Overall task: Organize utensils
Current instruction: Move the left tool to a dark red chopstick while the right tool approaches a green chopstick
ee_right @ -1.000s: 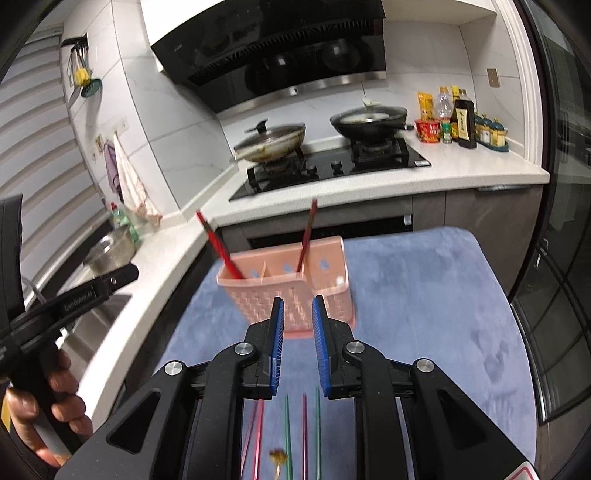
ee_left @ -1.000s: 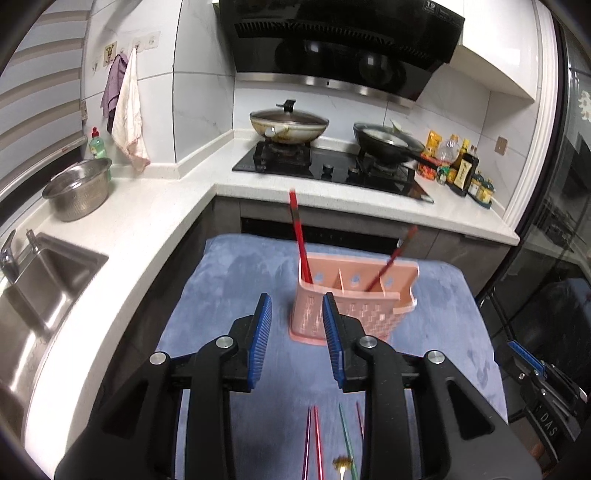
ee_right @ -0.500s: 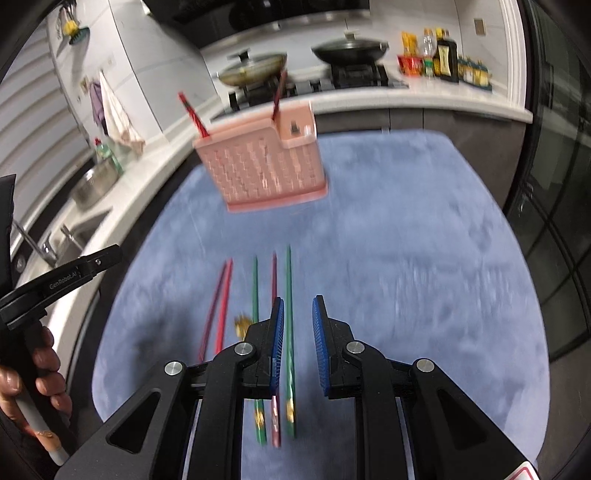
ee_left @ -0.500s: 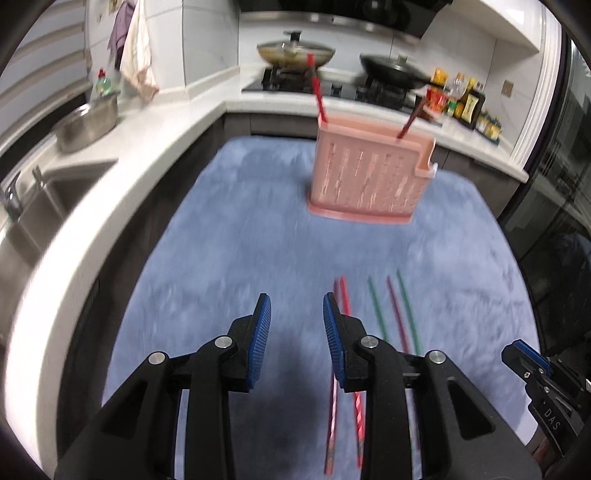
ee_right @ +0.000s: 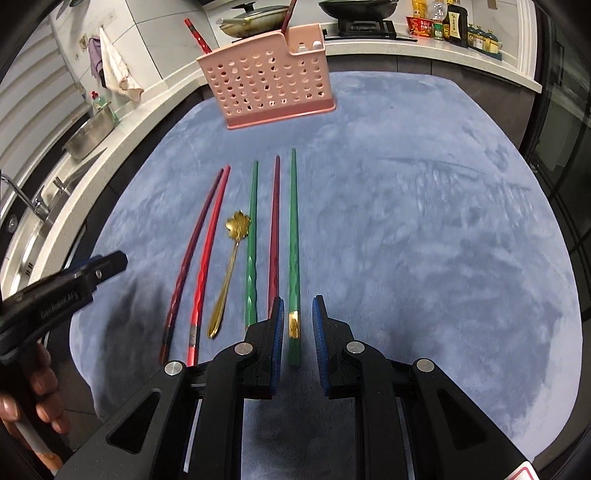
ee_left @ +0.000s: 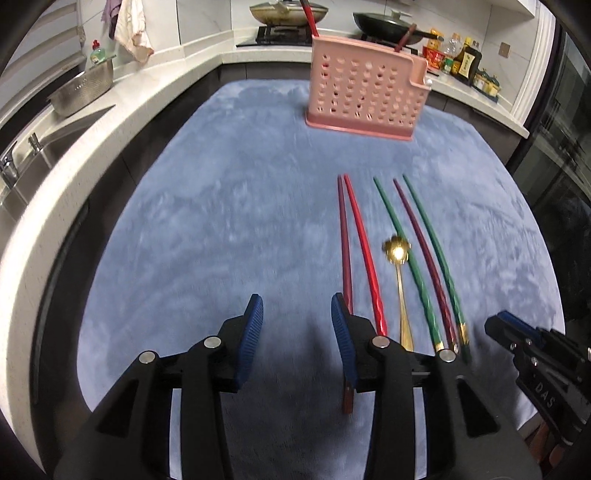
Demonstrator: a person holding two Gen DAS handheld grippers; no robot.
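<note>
A pink perforated utensil holder (ee_left: 365, 92) stands at the far end of the blue mat (ee_left: 221, 221), with a red and a dark chopstick standing in it. On the mat lie several chopsticks, red, dark red and green, and a gold spoon (ee_left: 397, 251) with a flower-shaped bowl. My left gripper (ee_left: 296, 317) hovers low over the mat. Its jaws are opening with nothing between them, and the dark red chopstick (ee_left: 345, 240) runs under its right finger. My right gripper (ee_right: 298, 325) stands narrowly open astride the gold-banded end of the rightmost green chopstick (ee_right: 293, 221), its pads clear of it.
A white counter wraps around the left and back, with a sink (ee_left: 33, 155), a steel colander (ee_left: 83, 88), a hob with pans (ee_left: 288, 11) and sauce bottles (ee_left: 465, 59). A hand (ee_right: 40, 398) holds the left gripper's handle. Dark glass doors stand on the right.
Both grippers have sunk toward the mat and tipped downward, so the chopsticks now lie right at the fingertips. The left jaws have widened. The right jaws keep the same narrow gap.
</note>
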